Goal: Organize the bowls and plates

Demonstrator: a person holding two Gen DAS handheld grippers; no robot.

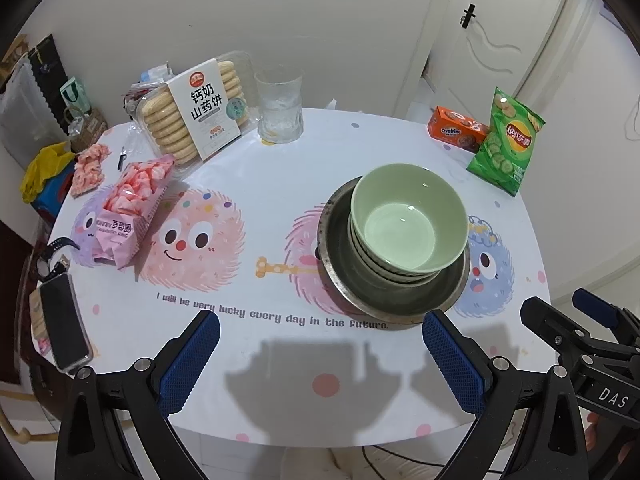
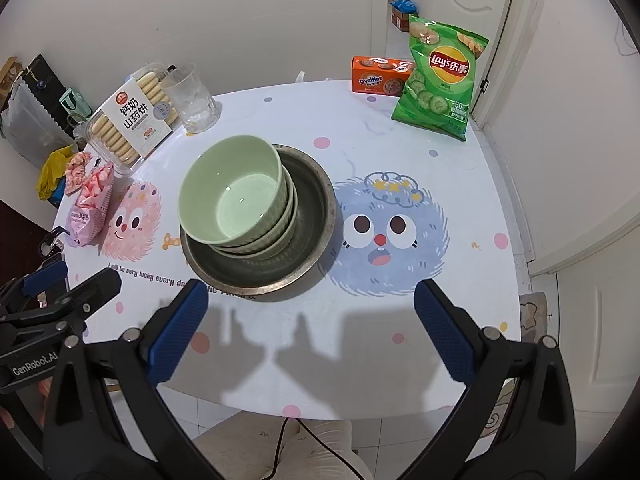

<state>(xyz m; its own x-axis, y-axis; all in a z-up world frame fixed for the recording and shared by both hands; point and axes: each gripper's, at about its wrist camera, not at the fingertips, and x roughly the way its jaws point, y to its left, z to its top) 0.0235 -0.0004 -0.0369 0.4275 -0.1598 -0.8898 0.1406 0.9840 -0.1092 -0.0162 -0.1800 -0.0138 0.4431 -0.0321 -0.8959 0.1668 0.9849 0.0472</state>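
Observation:
A stack of three pale green bowls (image 1: 408,220) sits inside a dull metal plate (image 1: 344,276) on the cartoon tablecloth; the stack leans off-centre in the plate. The same stack (image 2: 236,196) and plate (image 2: 312,216) show in the right wrist view. My left gripper (image 1: 320,344) is open and empty, above the table's near edge, just short of the plate. My right gripper (image 2: 312,312) is open and empty, just in front of the plate's rim. Each gripper shows at the edge of the other's view.
A biscuit pack (image 1: 192,112), a glass tumbler (image 1: 279,104), pink snack bags (image 1: 128,208), an orange Ovaltine box (image 1: 456,130) and a green crisps bag (image 1: 508,140) ring the table. A phone (image 1: 64,324) lies at the left edge.

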